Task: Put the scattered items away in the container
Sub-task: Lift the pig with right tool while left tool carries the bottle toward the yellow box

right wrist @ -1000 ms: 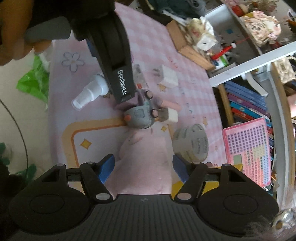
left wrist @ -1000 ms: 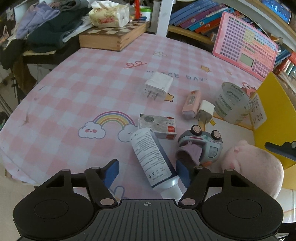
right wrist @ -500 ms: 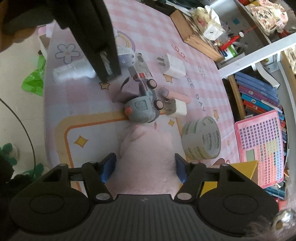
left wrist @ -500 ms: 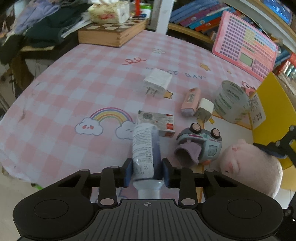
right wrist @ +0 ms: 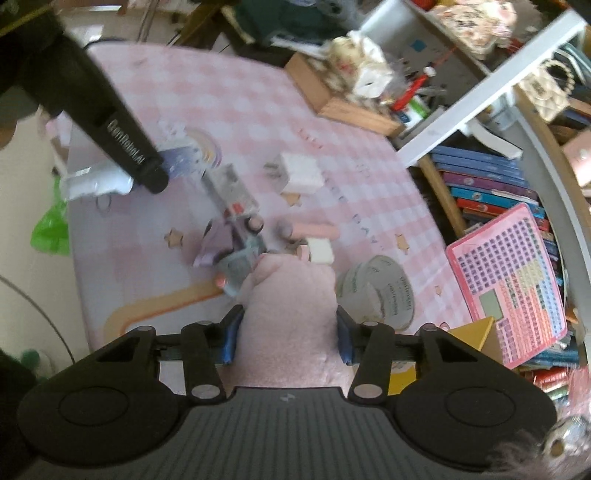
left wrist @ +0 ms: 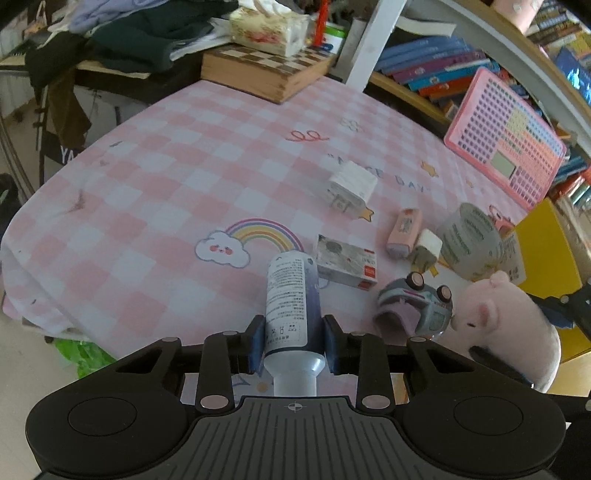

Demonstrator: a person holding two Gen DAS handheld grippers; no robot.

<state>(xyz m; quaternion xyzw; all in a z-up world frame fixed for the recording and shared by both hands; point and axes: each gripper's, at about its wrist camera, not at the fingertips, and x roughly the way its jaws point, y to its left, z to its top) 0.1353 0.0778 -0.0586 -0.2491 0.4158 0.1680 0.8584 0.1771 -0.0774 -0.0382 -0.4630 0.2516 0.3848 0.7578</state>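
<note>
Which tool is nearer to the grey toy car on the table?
Right. The right tool is closing on the pink plush pig, whose snout touches the toy car. The left tool, gripping the spray bottle, is farther away.

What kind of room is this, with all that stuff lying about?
Most likely a lived-in home room, perhaps a child's. A pink checked tablecloth with a rainbow print covers the table, books fill the shelves behind, and clothes are piled beside a tissue box.
</note>
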